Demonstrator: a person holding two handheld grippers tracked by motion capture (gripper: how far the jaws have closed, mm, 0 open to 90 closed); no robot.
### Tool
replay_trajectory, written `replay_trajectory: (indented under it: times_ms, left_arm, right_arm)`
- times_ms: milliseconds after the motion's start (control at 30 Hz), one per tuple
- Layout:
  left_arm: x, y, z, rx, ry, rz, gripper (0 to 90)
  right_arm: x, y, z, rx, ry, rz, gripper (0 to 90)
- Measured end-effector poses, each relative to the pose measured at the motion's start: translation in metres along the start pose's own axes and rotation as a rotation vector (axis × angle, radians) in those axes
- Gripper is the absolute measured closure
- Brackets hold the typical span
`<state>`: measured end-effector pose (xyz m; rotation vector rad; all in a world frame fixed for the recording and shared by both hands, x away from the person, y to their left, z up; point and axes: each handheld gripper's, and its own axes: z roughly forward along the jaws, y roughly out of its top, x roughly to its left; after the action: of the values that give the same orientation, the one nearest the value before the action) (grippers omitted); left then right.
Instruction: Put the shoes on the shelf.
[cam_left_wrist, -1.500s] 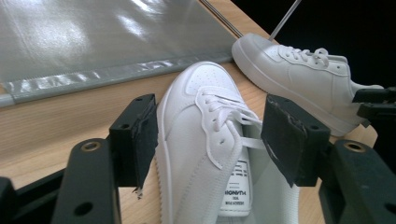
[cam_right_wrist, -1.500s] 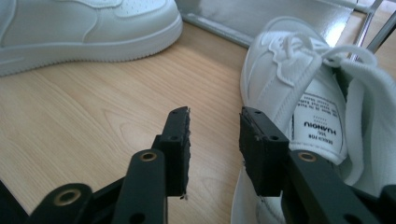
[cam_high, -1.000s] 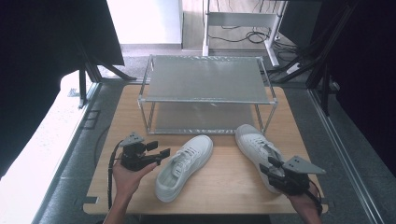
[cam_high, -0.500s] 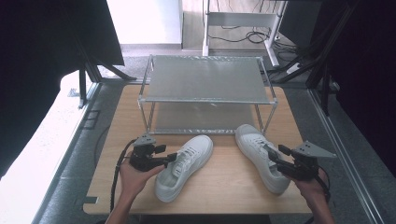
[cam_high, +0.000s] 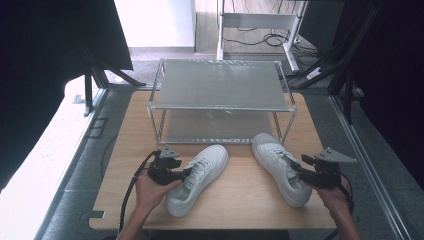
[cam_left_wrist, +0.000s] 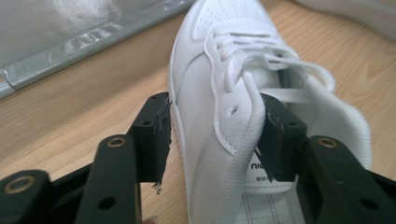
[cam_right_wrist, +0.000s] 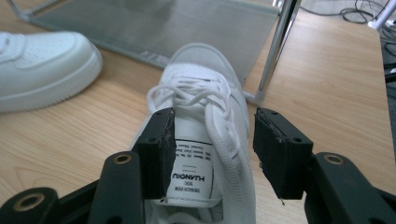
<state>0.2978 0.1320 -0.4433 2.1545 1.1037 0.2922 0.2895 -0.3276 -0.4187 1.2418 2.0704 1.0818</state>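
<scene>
Left claw: jaws straddle the side wall of the left white lace-up leather sneaker by its collar; they have just been closing, and a gap remains outside.
Right claw: partly open astride the side wall of the right white leather sneaker, outer pad clear.
Sneakers: both flat on the pale wooden worktop, before the two-tier metal rack.
</scene>
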Motion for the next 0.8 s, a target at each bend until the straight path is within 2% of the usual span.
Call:
replay_trajectory:
  times_ms: [33, 67, 100, 267, 300, 333, 367, 467, 500, 533, 567, 600, 667, 800]
  left_arm:
    - [-0.002, 0.001, 0.004, 0.025, 0.028, 0.017, 50.7]
    - [-0.002, 0.001, 0.004, 0.025, 0.028, 0.017, 51.4]
    - [-0.003, 0.002, 0.008, 0.048, 0.043, 0.023, 52.2]
    - [-0.003, 0.005, 0.017, 0.089, 0.062, 0.023, 54.8]
    - [-0.003, 0.005, 0.019, 0.093, 0.064, 0.023, 55.4]
    - [-0.003, 0.005, 0.019, 0.093, 0.064, 0.023, 56.4]
    - [-0.002, 0.006, 0.022, 0.098, 0.069, 0.021, 57.1]
    - [-0.002, 0.007, 0.023, 0.101, 0.071, 0.020, 58.1]
    - [-0.001, 0.007, 0.024, 0.102, 0.072, 0.018, 59.2]
    - [-0.001, 0.007, 0.025, 0.104, 0.074, 0.017, 59.2]
    - [-0.002, 0.007, 0.027, 0.110, 0.084, 0.020, 60.7]
    - [-0.002, 0.007, 0.027, 0.110, 0.084, 0.020, 61.8]
    - [-0.003, 0.007, 0.031, 0.113, 0.093, 0.020, 63.3]
    - [-0.005, 0.008, 0.036, 0.129, 0.096, 0.024, 69.4]
  right_arm:
    - [-0.002, 0.001, 0.006, 0.032, -0.012, -0.010, 49.2]
    - [-0.002, 0.001, 0.006, 0.032, -0.012, -0.010, 49.2]
    - [-0.004, 0.002, 0.012, 0.063, -0.042, -0.024, 49.2]
    - [-0.006, 0.003, 0.025, 0.139, -0.062, -0.062, 50.0]
    - [-0.007, 0.003, 0.029, 0.163, -0.074, -0.076, 50.7]
    - [-0.007, 0.003, 0.029, 0.163, -0.074, -0.076, 50.7]
    - [-0.007, 0.002, 0.035, 0.192, -0.097, -0.092, 52.4]
    - [-0.009, 0.003, 0.040, 0.211, -0.101, -0.097, 54.0]
    - [-0.009, 0.003, 0.046, 0.243, -0.126, -0.126, 56.8]
    - [-0.009, 0.003, 0.046, 0.243, -0.126, -0.126, 56.8]
    - [-0.010, 0.003, 0.054, 0.294, -0.149, -0.148, 58.1]
    - [-0.010, 0.003, 0.054, 0.294, -0.149, -0.148, 58.1]
    - [-0.012, 0.002, 0.060, 0.333, -0.149, -0.154, 61.2]
    - [-0.019, 0.002, 0.068, 0.363, -0.098, -0.141, 66.0]
